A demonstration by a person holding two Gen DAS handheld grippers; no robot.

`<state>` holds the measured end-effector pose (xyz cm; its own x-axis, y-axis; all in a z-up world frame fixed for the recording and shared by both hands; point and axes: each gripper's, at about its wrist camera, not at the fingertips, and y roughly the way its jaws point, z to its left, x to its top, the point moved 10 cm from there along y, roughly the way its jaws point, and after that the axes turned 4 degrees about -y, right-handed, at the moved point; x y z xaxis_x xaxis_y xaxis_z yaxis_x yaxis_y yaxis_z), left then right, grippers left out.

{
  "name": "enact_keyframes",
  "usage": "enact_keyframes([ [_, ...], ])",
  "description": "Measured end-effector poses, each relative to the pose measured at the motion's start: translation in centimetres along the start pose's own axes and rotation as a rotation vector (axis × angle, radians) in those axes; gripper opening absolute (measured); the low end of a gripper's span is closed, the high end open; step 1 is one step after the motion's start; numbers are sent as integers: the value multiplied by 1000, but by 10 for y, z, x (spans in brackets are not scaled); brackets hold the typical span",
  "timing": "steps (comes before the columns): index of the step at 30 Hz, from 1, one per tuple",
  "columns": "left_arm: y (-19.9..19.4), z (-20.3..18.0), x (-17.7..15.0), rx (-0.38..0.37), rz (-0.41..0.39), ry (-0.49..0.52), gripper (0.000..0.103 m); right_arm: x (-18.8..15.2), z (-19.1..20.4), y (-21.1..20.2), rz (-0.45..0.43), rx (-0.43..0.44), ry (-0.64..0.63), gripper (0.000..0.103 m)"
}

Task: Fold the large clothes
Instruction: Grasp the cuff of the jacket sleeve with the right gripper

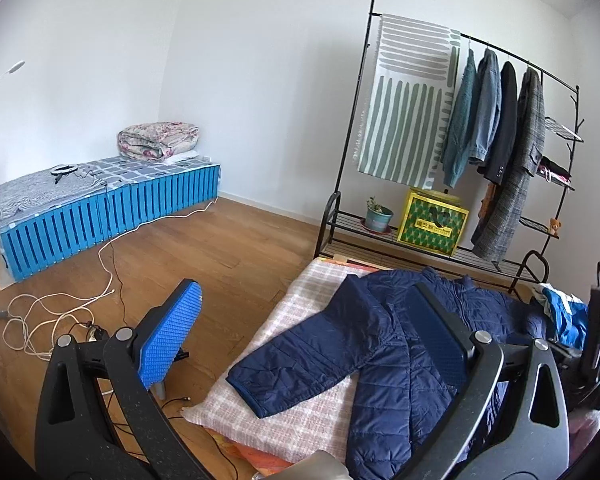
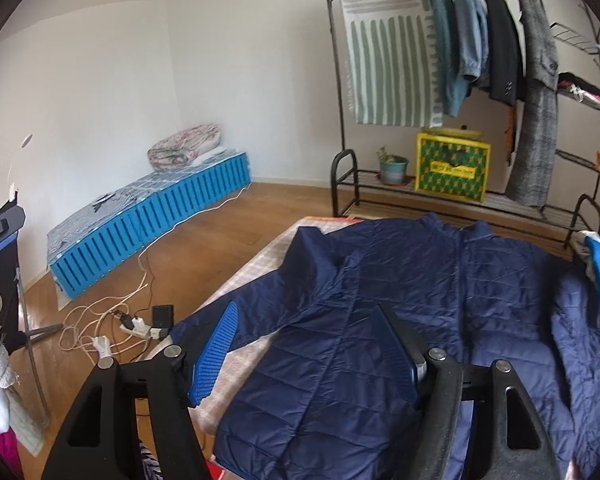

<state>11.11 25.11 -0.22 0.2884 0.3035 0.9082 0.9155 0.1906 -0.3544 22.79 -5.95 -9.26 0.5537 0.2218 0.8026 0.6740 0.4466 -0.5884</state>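
A navy quilted jacket [image 1: 380,344] lies spread out, front up, on a pink checked mat [image 1: 300,412] on the floor. Its left sleeve reaches toward the mat's near left edge. My left gripper [image 1: 304,320] is open and empty, held above the sleeve and the mat's left side. In the right wrist view the jacket [image 2: 400,300] fills the middle, and my right gripper [image 2: 308,332] is open and empty above its lower front. The mat [image 2: 256,348] shows beside the sleeve.
A black clothes rack [image 1: 460,148] with hanging coats, a striped cloth, a plant pot and a yellow box [image 1: 432,222] stands behind the mat. A blue garment [image 1: 566,316] lies at the right. A blue slatted bed [image 1: 108,208] and loose cables [image 1: 60,312] are at the left.
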Motion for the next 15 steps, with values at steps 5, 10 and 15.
enact_keyframes([
  [5,9,43,10,64,-11,-34,103,-15,60,74,123,104,-110,59],
  [10,-4,81,9,131,-33,-72,103,-47,124,139,269,217,-190,53],
  [15,-30,122,2,193,-58,-184,103,-85,180,197,408,301,-266,44],
])
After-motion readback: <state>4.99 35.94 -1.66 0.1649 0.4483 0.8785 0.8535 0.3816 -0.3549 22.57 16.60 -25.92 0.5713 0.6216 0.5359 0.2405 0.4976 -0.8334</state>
